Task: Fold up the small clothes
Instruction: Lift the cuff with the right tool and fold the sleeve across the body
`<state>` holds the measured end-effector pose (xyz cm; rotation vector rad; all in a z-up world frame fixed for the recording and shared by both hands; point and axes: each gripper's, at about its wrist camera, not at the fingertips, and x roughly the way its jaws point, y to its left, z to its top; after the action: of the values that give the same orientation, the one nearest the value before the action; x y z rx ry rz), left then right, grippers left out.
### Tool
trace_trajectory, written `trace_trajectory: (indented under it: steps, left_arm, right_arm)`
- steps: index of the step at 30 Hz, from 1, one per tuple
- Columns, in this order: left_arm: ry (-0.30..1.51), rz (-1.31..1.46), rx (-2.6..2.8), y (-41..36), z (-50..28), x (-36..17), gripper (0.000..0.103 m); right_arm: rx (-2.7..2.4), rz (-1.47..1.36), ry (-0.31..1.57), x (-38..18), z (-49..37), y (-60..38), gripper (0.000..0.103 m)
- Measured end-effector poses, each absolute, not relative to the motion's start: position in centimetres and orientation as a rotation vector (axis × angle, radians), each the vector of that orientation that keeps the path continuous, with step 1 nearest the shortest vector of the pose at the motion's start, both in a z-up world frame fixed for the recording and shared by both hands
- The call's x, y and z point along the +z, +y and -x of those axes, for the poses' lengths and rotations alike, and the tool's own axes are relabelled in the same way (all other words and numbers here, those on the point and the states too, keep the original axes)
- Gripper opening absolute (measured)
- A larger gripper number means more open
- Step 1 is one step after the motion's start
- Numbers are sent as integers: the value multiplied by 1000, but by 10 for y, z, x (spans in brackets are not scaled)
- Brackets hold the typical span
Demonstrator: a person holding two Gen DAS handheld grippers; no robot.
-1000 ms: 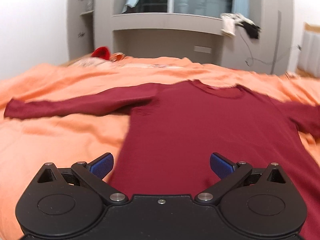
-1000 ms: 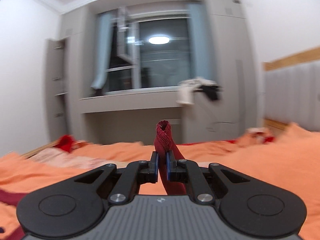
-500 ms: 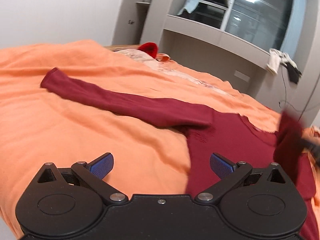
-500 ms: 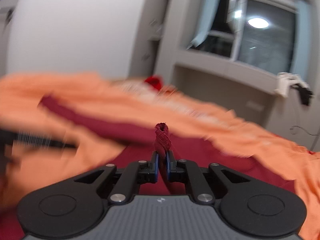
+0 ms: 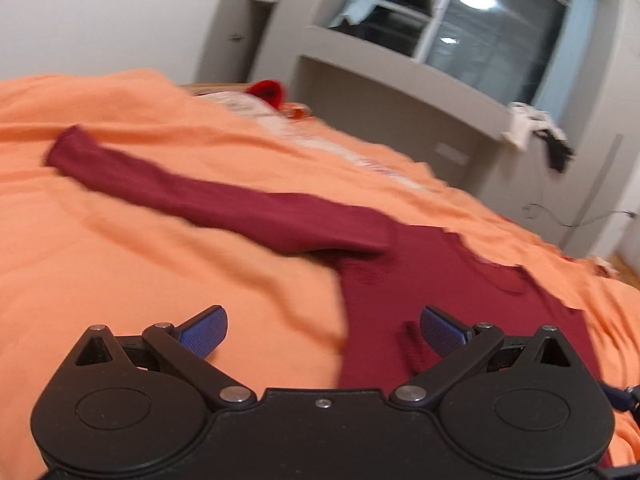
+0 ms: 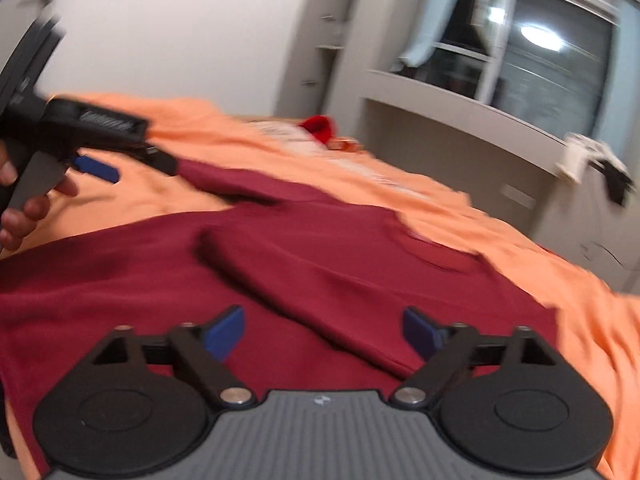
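Right wrist: one maroon shirt, two grippers agape

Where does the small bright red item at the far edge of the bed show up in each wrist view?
Left wrist: the red item sits upper centre-left, beyond the orange bedding.
Right wrist: the red item sits at upper centre, at the bedding's far edge.
Shared landmark: the window lies up and right of it in both.

We see bare orange bedspread lying open left of the maroon shirt; its outstretched sleeve crosses that stretch. Red item clutters the far edge.
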<state>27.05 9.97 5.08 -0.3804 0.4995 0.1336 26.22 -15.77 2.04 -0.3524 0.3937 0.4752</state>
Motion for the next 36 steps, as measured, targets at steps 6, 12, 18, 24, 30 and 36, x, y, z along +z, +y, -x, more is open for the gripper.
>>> trace_trajectory:
  steps: [6,12,18,24,30,36]
  left_arm:
    - [491,358,42,64,-309,45,102]
    - [649,269,110,43,-336,12,102]
    - [645,266,101,47,-330,7,102]
    - [648,236,103,43,-331,5,102]
    - [647,239,102,43,-330,5,102]
    - [654,205,83,38,-330,5,102]
  right_arm:
    - [259,237,364,26,-279,-240,103]
    - [-14,601,310,-6,-295,-277,103]
    - [-3,770,347,-38,-314,-288,82]
    - [39,835,360,-51,-341,-268,51]
    - [56,836,390,-59,-354,-259,7]
    - [33,260,475,-16,-356,-304,5]
